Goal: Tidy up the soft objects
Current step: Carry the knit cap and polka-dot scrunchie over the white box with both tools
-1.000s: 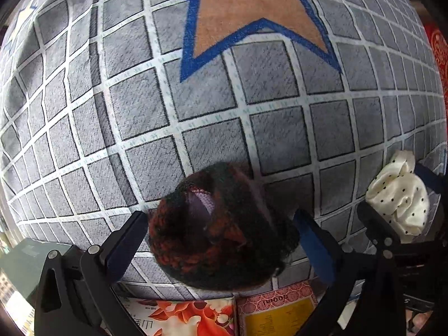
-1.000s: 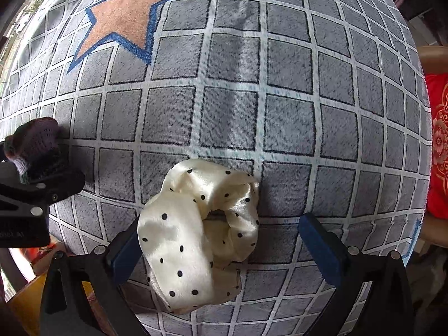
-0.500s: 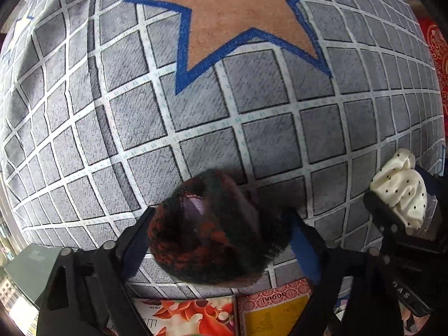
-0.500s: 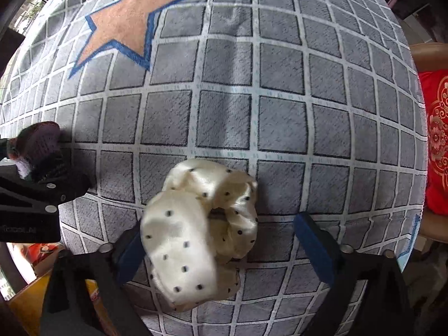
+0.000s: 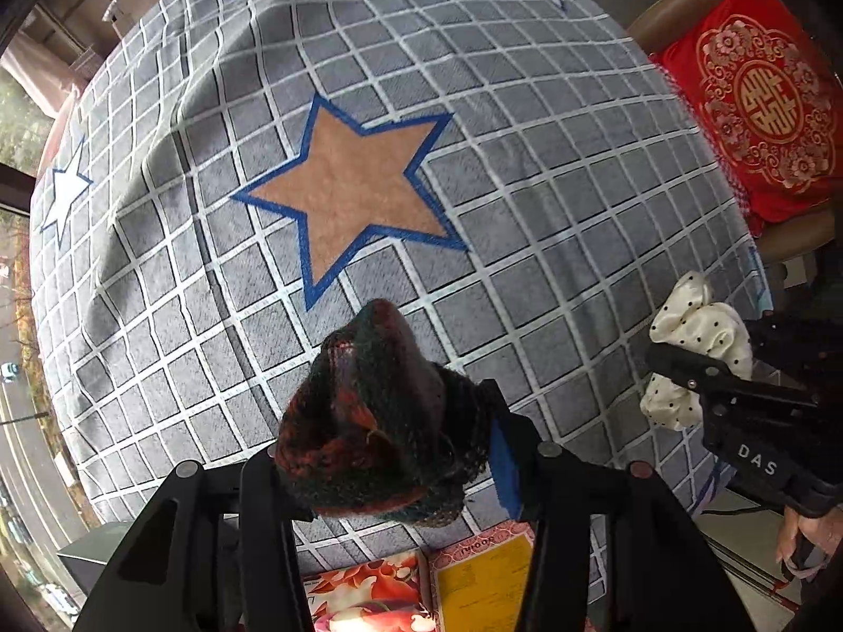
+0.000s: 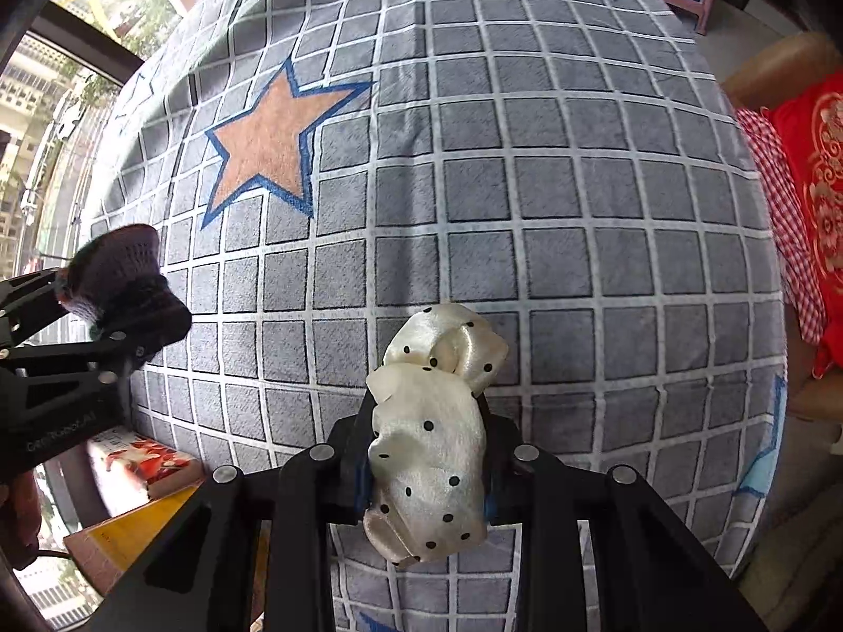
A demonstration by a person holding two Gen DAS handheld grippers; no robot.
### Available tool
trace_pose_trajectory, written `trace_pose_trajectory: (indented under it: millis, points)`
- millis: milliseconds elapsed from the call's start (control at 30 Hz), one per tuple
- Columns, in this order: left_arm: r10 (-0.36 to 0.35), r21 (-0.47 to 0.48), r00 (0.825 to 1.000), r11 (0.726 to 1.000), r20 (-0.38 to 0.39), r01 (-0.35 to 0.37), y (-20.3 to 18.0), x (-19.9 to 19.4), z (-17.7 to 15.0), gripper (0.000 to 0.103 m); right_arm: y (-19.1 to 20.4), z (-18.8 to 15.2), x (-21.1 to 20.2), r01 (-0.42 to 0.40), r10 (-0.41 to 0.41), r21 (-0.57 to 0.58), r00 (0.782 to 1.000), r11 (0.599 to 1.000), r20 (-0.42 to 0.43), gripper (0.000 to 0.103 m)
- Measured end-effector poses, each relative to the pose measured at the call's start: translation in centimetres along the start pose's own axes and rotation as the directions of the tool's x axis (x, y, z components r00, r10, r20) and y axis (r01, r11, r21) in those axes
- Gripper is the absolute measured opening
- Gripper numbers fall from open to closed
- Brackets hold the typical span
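My left gripper (image 5: 384, 442) is shut on a dark knitted scrunchie (image 5: 374, 416) with red and green flecks, held above the grey checked blanket (image 5: 553, 168). My right gripper (image 6: 427, 453) is shut on a cream satin scrunchie with black dots (image 6: 427, 432), also lifted off the blanket. The cream scrunchie shows at the right of the left wrist view (image 5: 695, 337), and the dark scrunchie shows at the left of the right wrist view (image 6: 116, 263).
The blanket has an orange star with a blue edge (image 5: 348, 189). A red embroidered cushion (image 5: 758, 100) lies on a chair at the right. Books and boxes (image 5: 421, 584) sit below the blanket's near edge. A window is at the left.
Both grippers have closed on their scrunchies and lifted them well off the blanket. More of the blanket and room now shows in both views.
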State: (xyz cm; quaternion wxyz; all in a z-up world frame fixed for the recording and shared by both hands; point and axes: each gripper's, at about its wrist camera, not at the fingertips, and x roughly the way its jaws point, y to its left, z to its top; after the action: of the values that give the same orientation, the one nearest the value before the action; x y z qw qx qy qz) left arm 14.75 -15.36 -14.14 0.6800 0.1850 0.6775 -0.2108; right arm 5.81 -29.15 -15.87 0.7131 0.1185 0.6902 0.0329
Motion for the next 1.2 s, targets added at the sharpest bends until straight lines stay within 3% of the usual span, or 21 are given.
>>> trace_pose_trajectory:
  millis: [333,500,667,900,1200]
  points:
    - [-0.099,0.155,0.987,0.985,0.13,0.079,-6.1,-7.8,-3.2,0.052,-2.4,-4.0,-4.2,-0.007,0.006,0.064,1.0,0.998,0.015,0.031]
    - [-0.167,0.252,0.975,0.959,0.148,0.126,-9.9,-11.3,-5.7,0.052,-2.1,-5.9,-5.8,0.003,-0.006,0.088,0.999,0.996,0.032,0.031]
    - [-0.191,0.354,0.968,0.927,0.16,0.124,-13.1,-13.3,-9.1,0.052,-1.6,-8.7,-7.3,0.016,-0.02,0.107,0.999,0.994,0.037,0.031]
    - [-0.222,0.416,0.966,0.897,0.13,0.15,-13.9,-14.3,-14.0,0.052,-0.8,-13.2,-8.5,0.04,-0.044,0.129,0.999,0.991,0.026,0.031]
    - [-0.241,0.432,0.964,0.885,0.109,0.173,-12.6,-14.9,-20.0,0.052,1.8,-17.1,-8.5,0.065,-0.064,0.115,0.998,0.991,-0.006,0.031]
